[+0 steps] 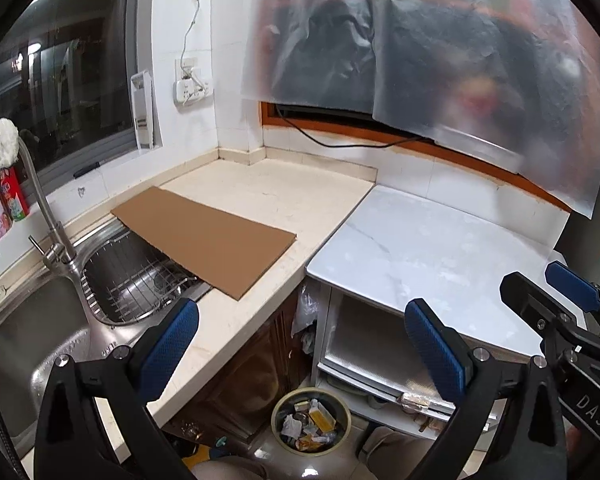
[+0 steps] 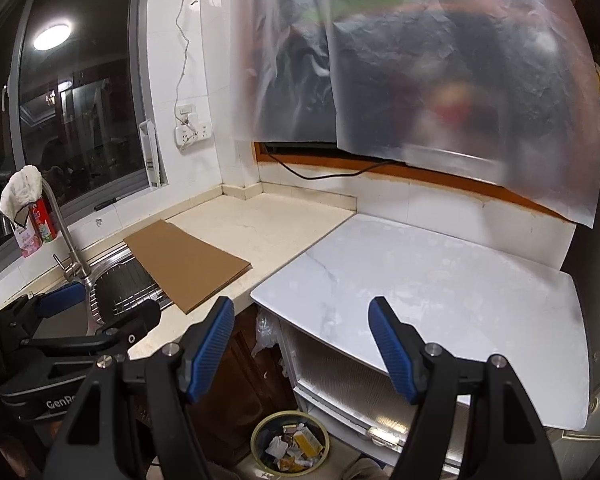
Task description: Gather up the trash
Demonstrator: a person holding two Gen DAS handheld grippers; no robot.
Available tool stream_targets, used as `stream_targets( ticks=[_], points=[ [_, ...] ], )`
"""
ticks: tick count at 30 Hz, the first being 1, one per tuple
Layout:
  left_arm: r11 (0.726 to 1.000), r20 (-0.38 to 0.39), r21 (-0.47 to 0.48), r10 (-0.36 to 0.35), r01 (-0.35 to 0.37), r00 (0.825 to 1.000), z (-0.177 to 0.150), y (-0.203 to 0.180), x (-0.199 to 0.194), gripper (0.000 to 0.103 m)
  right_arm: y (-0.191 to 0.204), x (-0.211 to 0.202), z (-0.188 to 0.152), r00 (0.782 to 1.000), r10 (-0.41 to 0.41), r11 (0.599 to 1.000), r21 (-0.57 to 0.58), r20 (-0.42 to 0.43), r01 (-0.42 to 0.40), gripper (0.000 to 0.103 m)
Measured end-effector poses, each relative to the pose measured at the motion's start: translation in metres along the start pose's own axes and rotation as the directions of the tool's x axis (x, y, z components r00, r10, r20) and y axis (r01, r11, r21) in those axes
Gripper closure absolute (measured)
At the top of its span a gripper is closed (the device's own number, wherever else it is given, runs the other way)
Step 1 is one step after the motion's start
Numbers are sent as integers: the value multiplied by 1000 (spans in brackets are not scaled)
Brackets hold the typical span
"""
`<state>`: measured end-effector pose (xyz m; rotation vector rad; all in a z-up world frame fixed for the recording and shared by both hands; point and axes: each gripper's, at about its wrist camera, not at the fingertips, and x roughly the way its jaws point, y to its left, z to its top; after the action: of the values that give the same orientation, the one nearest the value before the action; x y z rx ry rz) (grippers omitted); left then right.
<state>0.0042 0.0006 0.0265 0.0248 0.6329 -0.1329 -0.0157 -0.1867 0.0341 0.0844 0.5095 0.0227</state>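
Below, the trash bin (image 1: 311, 420) stands on the floor, scraps of trash (image 1: 306, 426) blurry inside, its near rim cut off. Left gripper (image 1: 300, 344) and right gripper (image 2: 302, 344) both gape wide, empty. Cardboard sheet (image 1: 204, 236) hides part of the sink (image 1: 36, 344).

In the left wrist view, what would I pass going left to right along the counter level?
Red carton → faucet → sink's wire rack → cardboard sheet → white marble-look tabletop → right gripper at the far right edge.
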Motion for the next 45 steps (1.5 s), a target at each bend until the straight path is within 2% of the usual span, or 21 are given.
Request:
stream_targets(
  ticks=[25, 29, 45],
  points=[
    [999, -22, 8, 38, -38, 999, -2, 2, 7, 5, -2, 8, -2, 1000, -10, 1000, 1, 1, 10, 33],
    [999, -23, 7, 39, -39, 999, -2, 2, 7, 8, -1, 9, -3, 1000, -4, 1000, -3, -5, 4, 33],
    [999, -24, 9, 36, -36, 999, -4, 4, 7, 8, 2, 11, -4, 1000, -2, 1000, -5, -3, 2, 33]
  ],
)
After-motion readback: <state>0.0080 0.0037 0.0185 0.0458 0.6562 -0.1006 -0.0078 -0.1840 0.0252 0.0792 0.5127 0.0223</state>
